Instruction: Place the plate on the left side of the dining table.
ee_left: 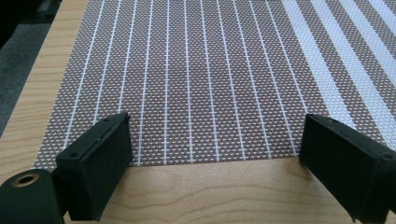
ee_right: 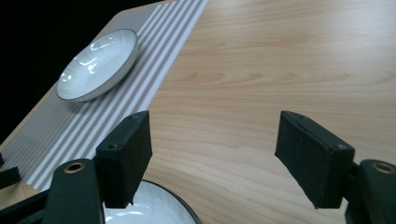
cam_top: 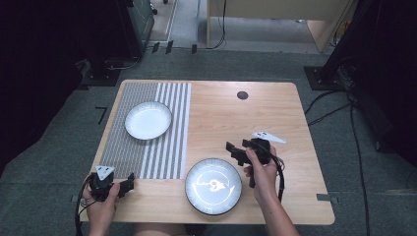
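Two white plates with dark rims are on the wooden table. One plate [cam_top: 148, 120] [ee_right: 97, 64] rests on the striped placemat [cam_top: 147, 129] [ee_left: 196, 79] [ee_right: 93, 116] at the far left. The other plate [cam_top: 213, 186] [ee_right: 149, 210] sits on bare wood near the front edge. My right gripper [cam_top: 237, 152] [ee_right: 212, 156] hovers open just right of and behind the near plate, with nothing between its jaws. My left gripper [cam_top: 127, 184] [ee_left: 215, 158] is held open at the front left, over the placemat's near edge, also with nothing between its jaws.
A round dark grommet [cam_top: 242, 95] is set into the table [cam_top: 255, 118] near its far edge. Cables and dark equipment stands lie on the floor around the table.
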### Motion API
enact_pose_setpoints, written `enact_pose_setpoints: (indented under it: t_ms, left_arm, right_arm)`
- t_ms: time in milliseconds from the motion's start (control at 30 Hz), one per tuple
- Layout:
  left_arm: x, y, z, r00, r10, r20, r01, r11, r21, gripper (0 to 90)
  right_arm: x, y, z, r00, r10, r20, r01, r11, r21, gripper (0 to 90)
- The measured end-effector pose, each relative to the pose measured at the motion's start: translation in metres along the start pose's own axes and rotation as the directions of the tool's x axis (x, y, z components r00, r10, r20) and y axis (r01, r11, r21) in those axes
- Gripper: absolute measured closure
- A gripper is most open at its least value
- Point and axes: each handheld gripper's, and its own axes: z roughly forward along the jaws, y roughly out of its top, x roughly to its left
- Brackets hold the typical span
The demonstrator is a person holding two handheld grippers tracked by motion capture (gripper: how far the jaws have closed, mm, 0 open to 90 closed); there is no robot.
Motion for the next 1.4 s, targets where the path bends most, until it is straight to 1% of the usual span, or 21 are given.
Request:
enact_pose_setpoints:
  t_ms: [167,267,333,500,667,800,900,967,1000,1167,1233,1367,1400]
  left_arm:
    - [0.000,0.000,0.000,1.0000,0.000,0.000,0.000,1.0000,0.000,9.1]
    - [0.000,0.000,0.000,1.0000,0.000,0.000,0.000,1.0000,0.000,9.1]
    - [0.000,0.000,0.000,1.0000,0.000,0.000,0.000,1.0000,0.000,9.1]
    - [0.000,0.000,0.000,1.0000,-0.001,0.000,0.001,1.0000,0.000,9.1]
    - [0.000,0.000,0.000,1.0000,-0.001,0.000,0.001,1.0000,0.000,9.1]
    - [0.000,0.000,0.000,1.0000,-0.001,0.000,0.001,1.0000,0.000,9.1]
    - [0.000,0.000,0.000,1.0000,-0.001,-0.001,0.001,1.0000,0.000,9.1]
    - [0.000,0.000,0.000,1.0000,-0.001,-0.001,0.001,1.0000,0.000,9.1]
    - [0.000,0.000,0.000,1.0000,-0.001,0.000,0.001,1.0000,0.000,9.1]
    - [0.000,0.000,0.000,1.0000,-0.001,-0.001,0.001,1.0000,0.000,9.1]
    - [0.000,0.000,0.000,1.0000,-0.001,-0.001,0.001,1.0000,0.000,9.1]
    - [0.000,0.000,0.000,1.0000,-0.001,-0.001,0.001,1.0000,0.000,9.1]
    - [0.000,0.000,0.000,1.0000,-0.001,-0.001,0.001,1.0000,0.000,9.1]
  right_arm:
    - [-0.024,-0.011,-0.015,0.9990,0.026,0.035,-0.026,1.000,-0.007,27.6]
    - [-0.038,-0.017,-0.025,0.9970,0.056,0.054,-0.055,0.998,-0.017,27.6]
    - [-0.047,-0.020,-0.032,0.9954,0.063,0.072,-0.062,0.998,-0.022,27.6]
    - [-0.070,-0.027,-0.052,0.9886,0.089,0.122,-0.085,0.996,-0.039,27.6]
    - [-0.088,-0.036,-0.067,0.9807,0.115,0.158,-0.109,0.993,-0.044,27.6]
    - [-0.103,-0.046,-0.077,0.9698,0.117,0.214,-0.110,0.993,-0.045,27.7]
    - [-0.113,-0.053,-0.086,0.9584,0.115,0.261,-0.107,0.993,-0.046,27.7]
    - [-0.119,-0.056,-0.091,0.9542,0.125,0.272,-0.116,0.992,-0.050,27.7]
    - [-0.123,-0.058,-0.095,0.9493,0.131,0.286,-0.121,0.991,-0.052,27.7]
    - [-0.136,-0.065,-0.111,0.9392,0.156,0.306,-0.142,0.987,-0.068,27.5]
    - [-0.140,-0.067,-0.116,0.9347,0.158,0.319,-0.141,0.987,-0.075,27.5]
    - [-0.148,-0.076,-0.127,0.9187,0.146,0.367,-0.127,0.989,-0.076,27.5]
    - [-0.149,-0.078,-0.129,0.9176,0.148,0.369,-0.129,0.989,-0.076,27.5]
